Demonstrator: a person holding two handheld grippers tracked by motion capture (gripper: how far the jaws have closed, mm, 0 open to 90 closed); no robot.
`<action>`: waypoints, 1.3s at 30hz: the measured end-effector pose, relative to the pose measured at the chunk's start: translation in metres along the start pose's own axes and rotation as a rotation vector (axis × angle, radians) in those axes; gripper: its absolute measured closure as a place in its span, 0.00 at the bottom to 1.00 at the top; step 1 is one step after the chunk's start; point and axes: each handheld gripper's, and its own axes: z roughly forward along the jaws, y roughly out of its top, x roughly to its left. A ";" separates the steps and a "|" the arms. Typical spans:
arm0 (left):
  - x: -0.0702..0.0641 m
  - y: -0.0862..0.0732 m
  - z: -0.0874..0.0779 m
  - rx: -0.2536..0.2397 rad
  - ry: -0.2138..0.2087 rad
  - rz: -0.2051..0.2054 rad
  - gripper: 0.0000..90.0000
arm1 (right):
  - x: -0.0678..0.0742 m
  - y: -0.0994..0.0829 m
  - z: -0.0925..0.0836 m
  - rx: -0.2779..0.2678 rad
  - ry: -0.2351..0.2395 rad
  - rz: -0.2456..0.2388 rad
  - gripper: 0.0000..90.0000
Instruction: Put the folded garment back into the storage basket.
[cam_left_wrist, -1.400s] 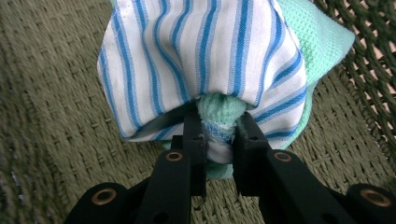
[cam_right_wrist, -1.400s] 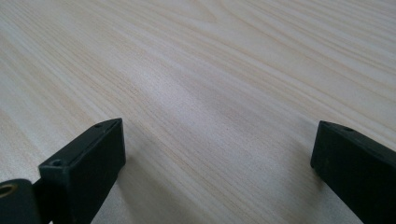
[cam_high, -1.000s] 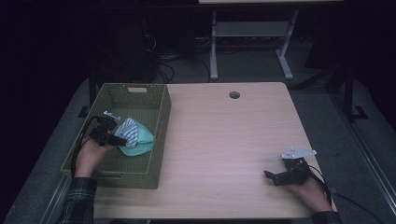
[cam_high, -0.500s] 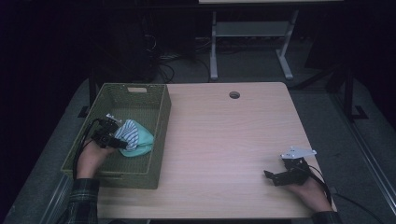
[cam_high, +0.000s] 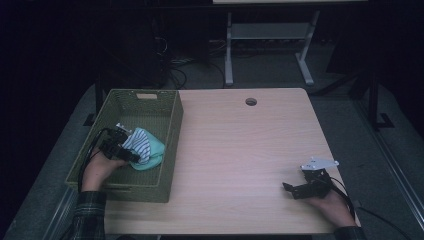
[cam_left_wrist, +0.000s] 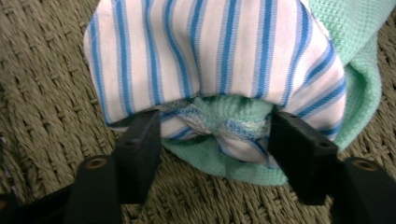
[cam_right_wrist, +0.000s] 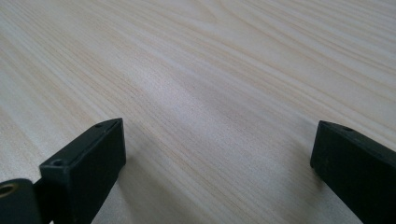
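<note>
The left gripper (cam_high: 131, 152) is reaching into the basket (cam_high: 165, 165) at the left side of the table (cam_high: 240, 150); its jaws have just been opening and are now standing apart, the bundle of cloths between them. In the left gripper view, the left gripper (cam_left_wrist: 215, 140) is flanking the near edge of the striped cloth (cam_left_wrist: 210, 51), each jaw just beside the fabric and pressing nothing; the blue-and-white striped cloth is lying on top of a green cloth (cam_left_wrist: 359, 70), and both are resting on the woven floor of the basket (cam_left_wrist: 42, 93). From the high view, the striped cloth (cam_high: 137, 145) and the green cloth (cam_high: 156, 149) are sitting near the middle of the basket, close to its right wall; the person's left hand (cam_high: 97, 170) is lying inside the basket behind the gripper.

The right gripper (cam_high: 290, 189) is resting at the near right corner of the table, well apart from the basket; in the right gripper view its jaws are standing wide over bare wood (cam_right_wrist: 224, 84), nothing between them.
</note>
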 end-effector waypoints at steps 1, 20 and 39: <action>0.000 0.000 0.000 -0.001 0.004 0.000 0.32 | 0.000 0.000 0.000 0.000 0.000 0.000 0.03; -0.004 0.007 -0.019 -0.104 -0.004 0.012 0.16 | 0.000 0.000 0.000 0.000 0.001 0.001 0.03; -0.029 0.026 -0.064 -0.253 -0.063 0.050 0.16 | 0.000 0.000 0.000 0.000 0.001 0.001 0.03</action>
